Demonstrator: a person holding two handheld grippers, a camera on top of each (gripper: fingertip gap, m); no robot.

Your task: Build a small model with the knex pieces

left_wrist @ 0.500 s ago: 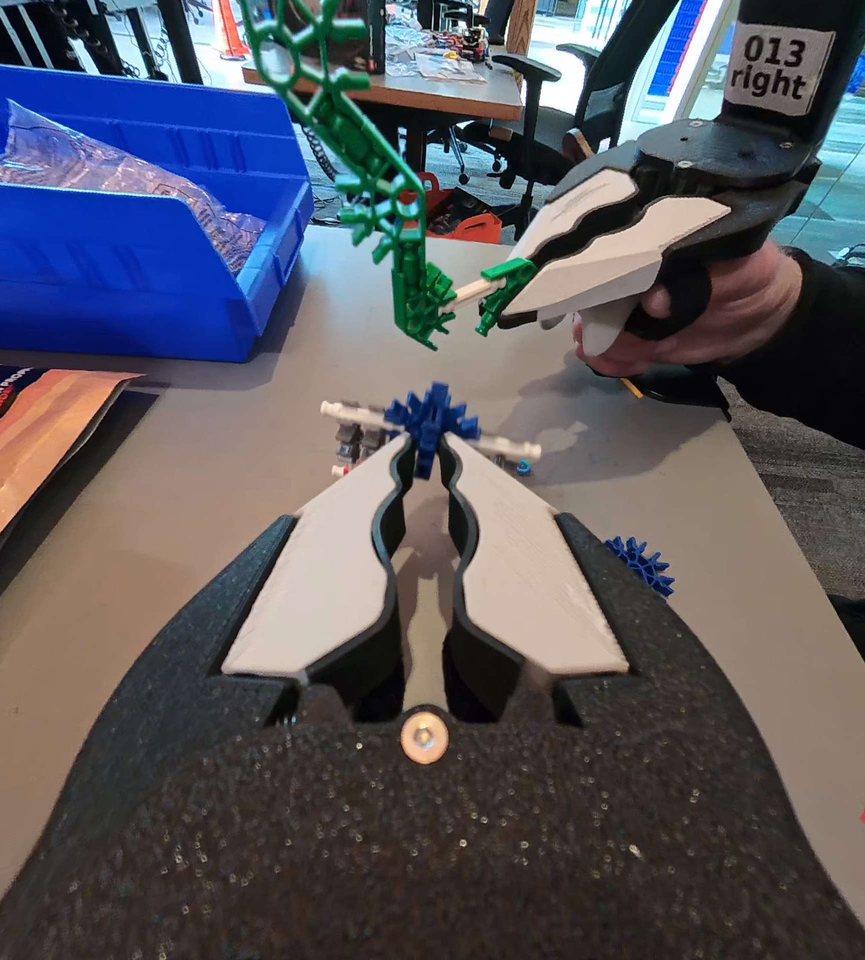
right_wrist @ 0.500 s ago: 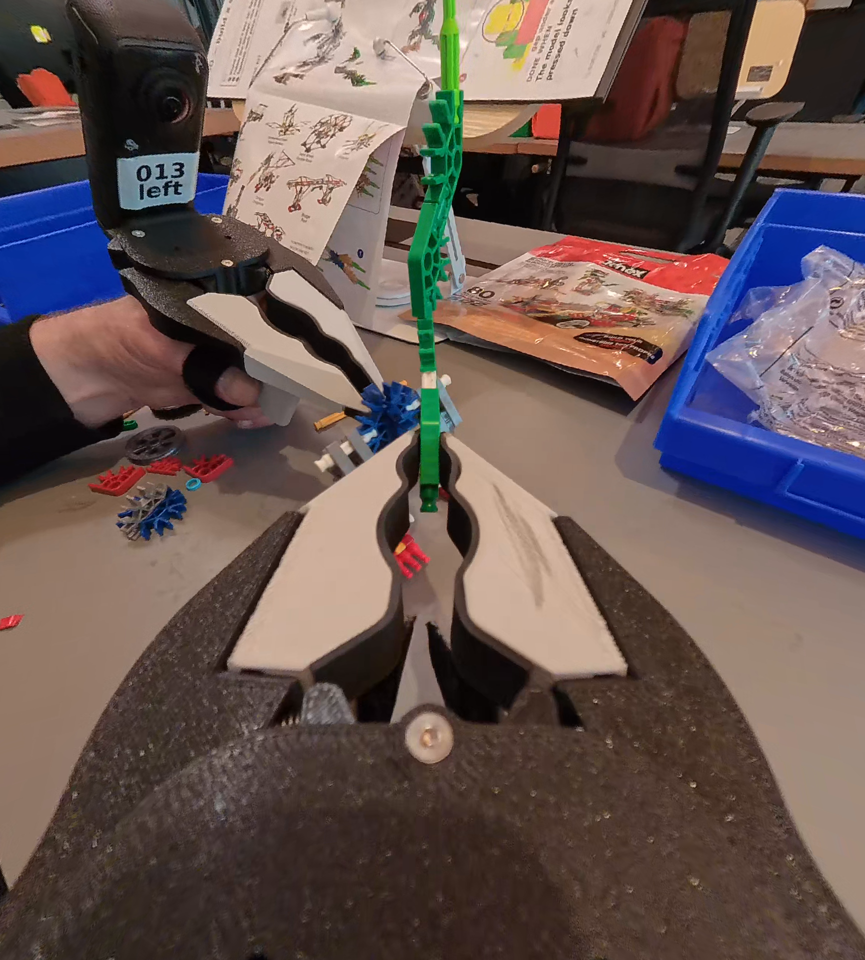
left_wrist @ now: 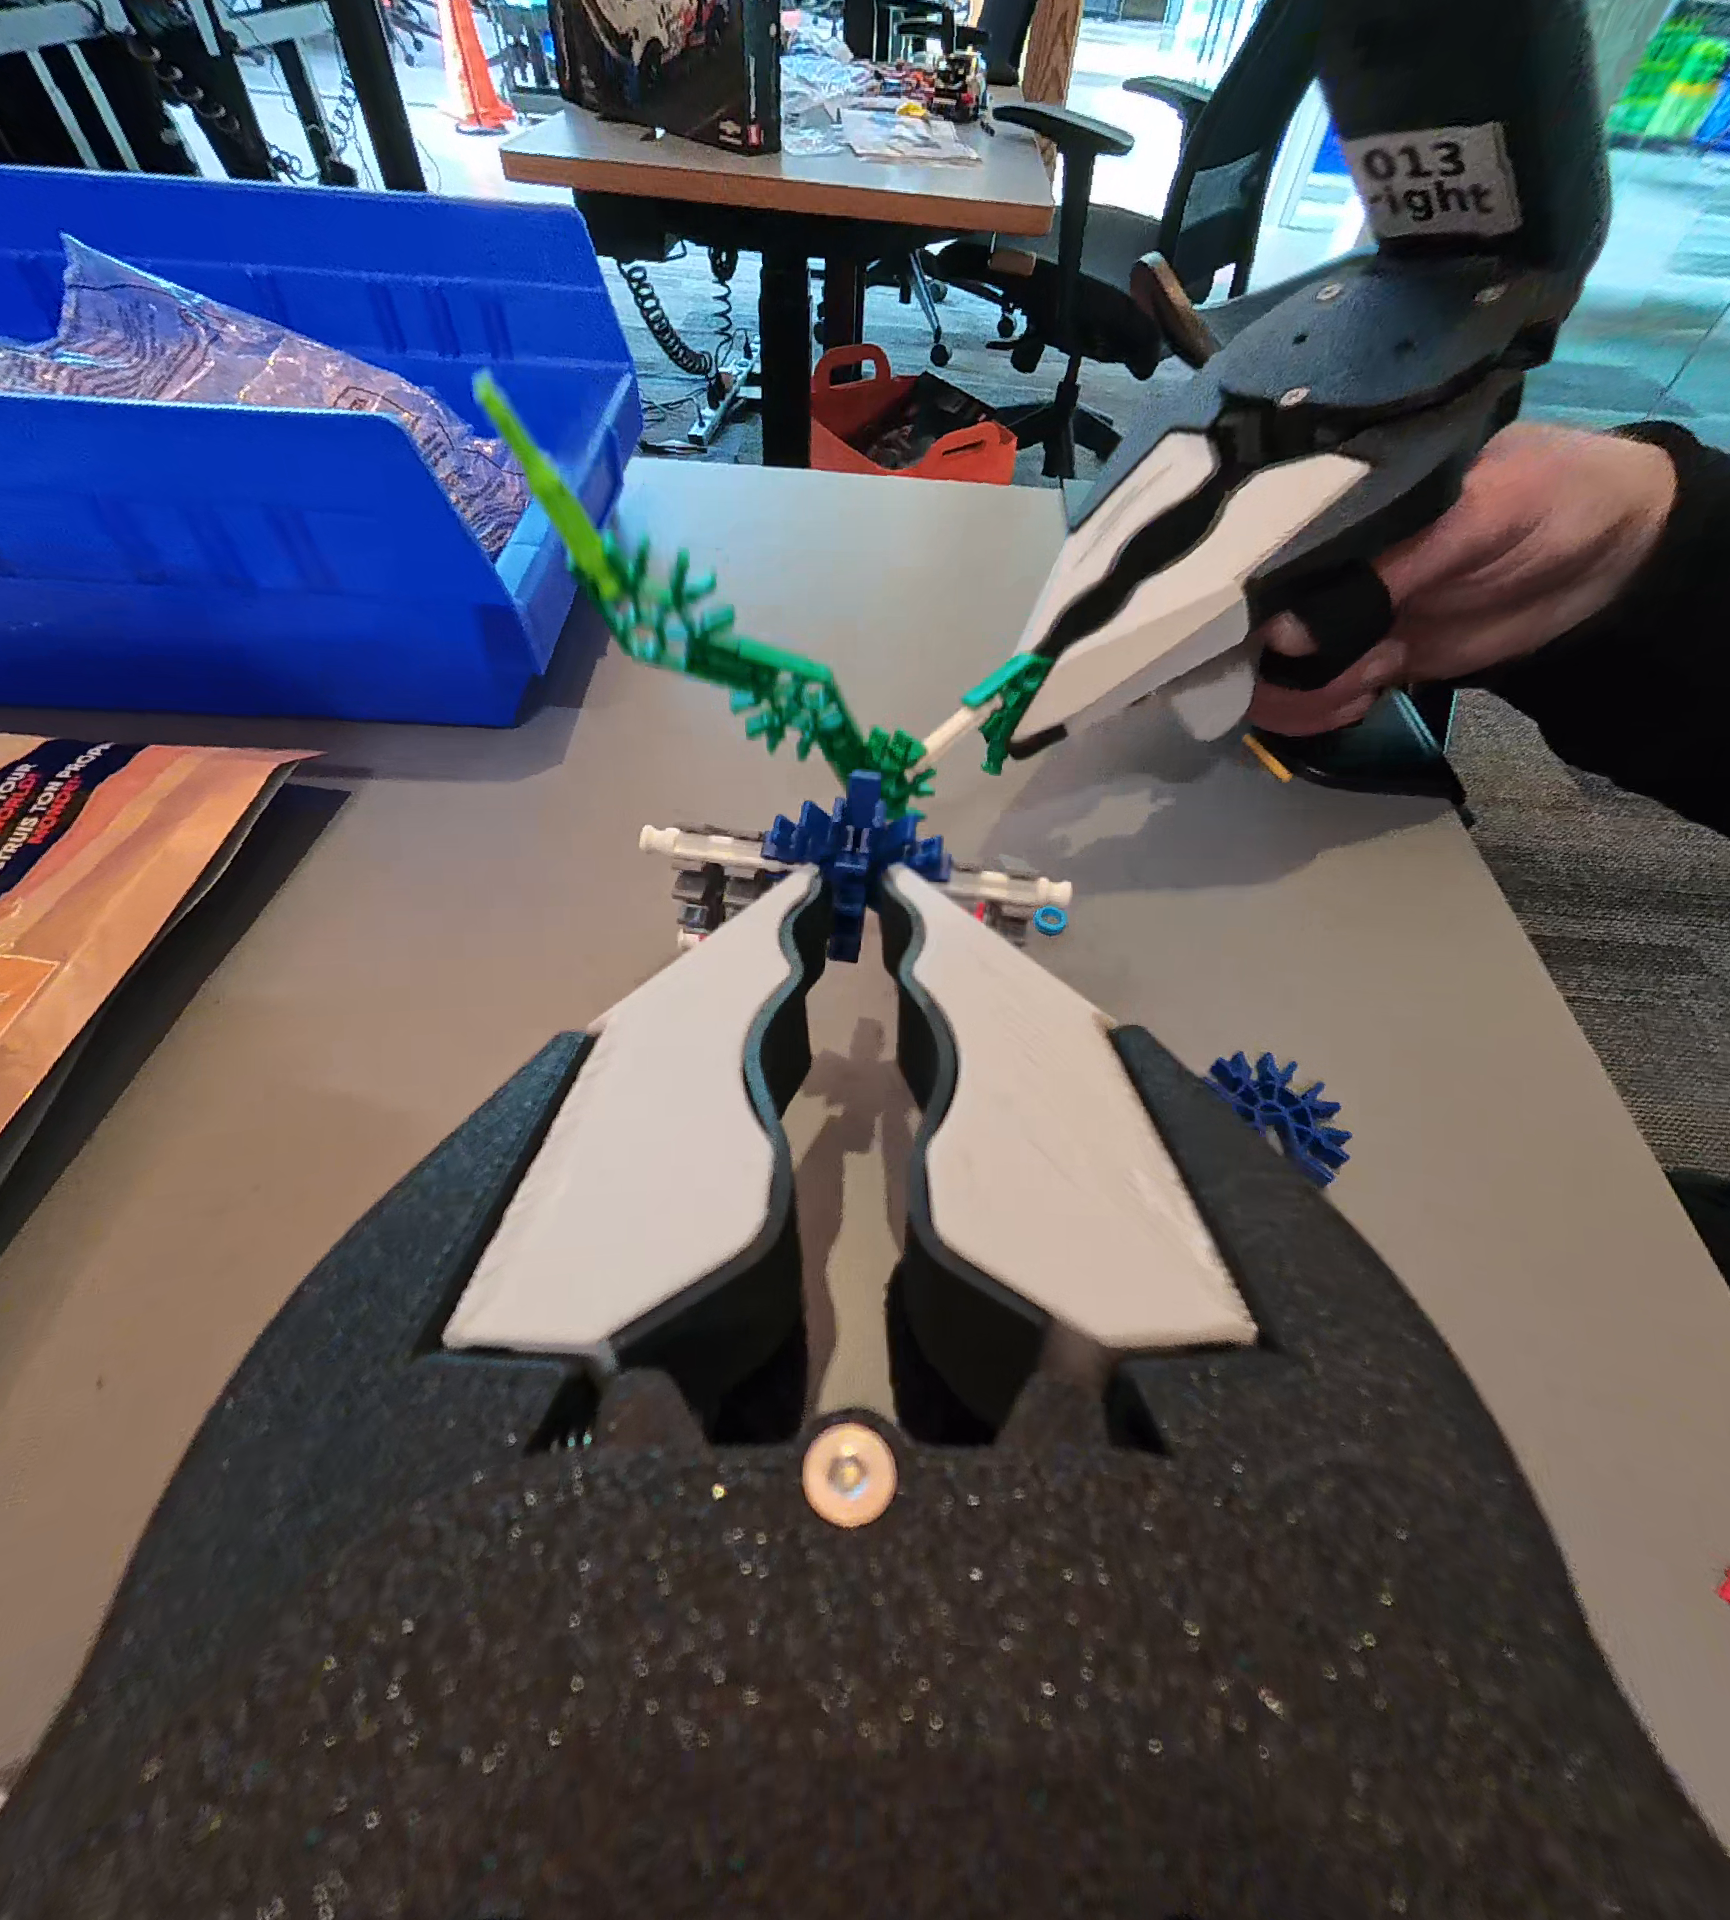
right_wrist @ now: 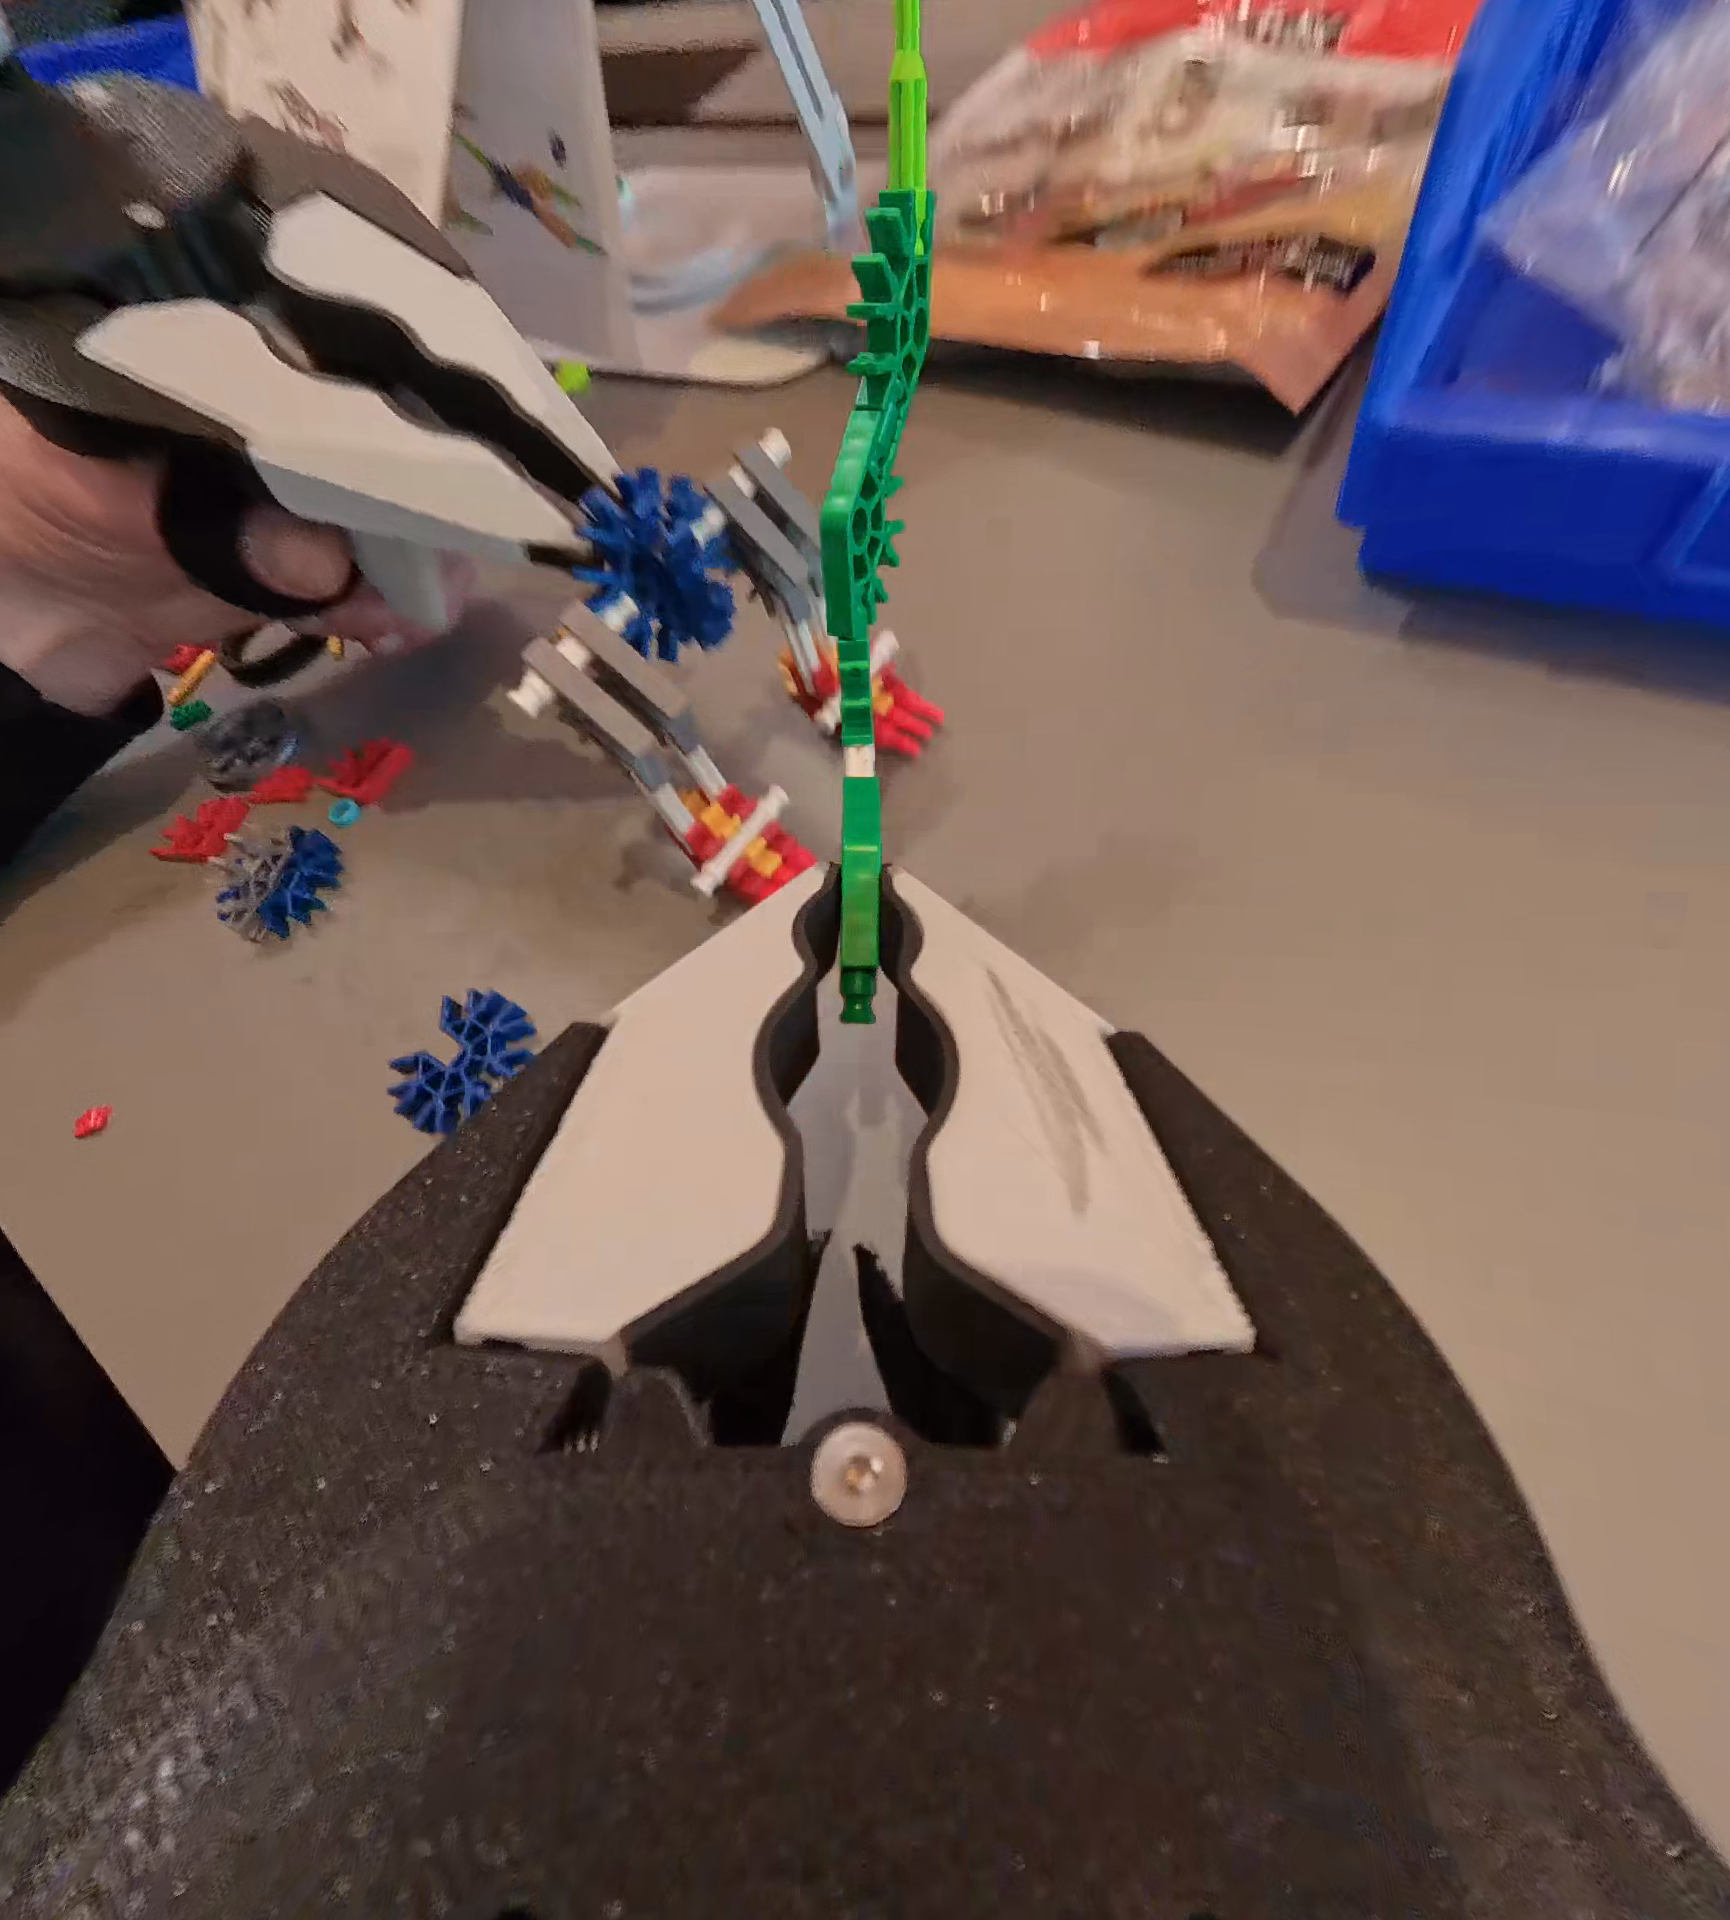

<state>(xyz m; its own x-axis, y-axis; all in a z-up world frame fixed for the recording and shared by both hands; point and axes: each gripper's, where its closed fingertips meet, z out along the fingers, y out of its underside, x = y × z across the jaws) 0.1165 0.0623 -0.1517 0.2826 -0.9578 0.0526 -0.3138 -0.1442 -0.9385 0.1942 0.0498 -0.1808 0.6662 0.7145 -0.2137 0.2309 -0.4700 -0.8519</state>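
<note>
Right gripper [right_wrist: 856,914], low centre of its frame, jaws clamped on the butt of a green connector chain [right_wrist: 876,416] whose long axis runs straight up frame. Left gripper [left_wrist: 848,894] likewise pinches the blue snowflake connector [left_wrist: 856,842] atop the grey-and-white rod model [right_wrist: 632,717]. The chain's joint sits just above that blue hub, right gripper nearer it.

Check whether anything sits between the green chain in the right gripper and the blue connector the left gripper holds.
Nothing visible does. The green chain, gripped by the right gripper, already reaches the blue connector held by the left gripper; whether they touch is unclear.
</note>
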